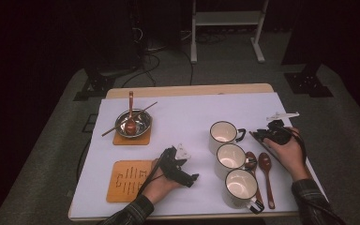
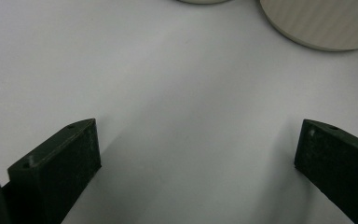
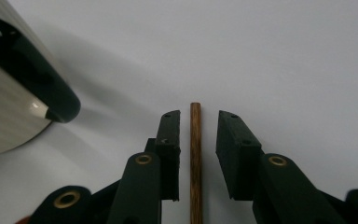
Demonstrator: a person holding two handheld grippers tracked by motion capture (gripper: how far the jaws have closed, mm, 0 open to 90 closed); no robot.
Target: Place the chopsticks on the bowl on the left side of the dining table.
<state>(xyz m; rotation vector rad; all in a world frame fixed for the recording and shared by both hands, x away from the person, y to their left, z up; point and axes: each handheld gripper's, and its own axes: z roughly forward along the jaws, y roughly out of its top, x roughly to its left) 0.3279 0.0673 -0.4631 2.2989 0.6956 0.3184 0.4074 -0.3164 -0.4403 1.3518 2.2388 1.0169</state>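
Observation:
My right gripper (image 1: 258,135) lies low on the white cloth, just right of the farthest mug's (image 1: 223,133) black handle. In the right gripper view its jaws (image 3: 198,126) stand a little apart around a thin wooden stick (image 3: 195,168) that looks like a chopstick and lies flat on the cloth. A gap shows on each side of it. That mug (image 3: 9,107) bulks at the left. My left gripper (image 1: 192,179) rests on the cloth left of the mugs. Its jaws (image 2: 198,154) are wide open with bare cloth between them.
Three white mugs stand in a row, the other two at the middle (image 1: 230,157) and nearest the person (image 1: 240,185). Two wooden spoons (image 1: 265,161) lie beside them. A steel bowl (image 1: 143,125) on a cork mat holds a spoon and a chopstick. A second cork mat (image 1: 129,180) lies front left.

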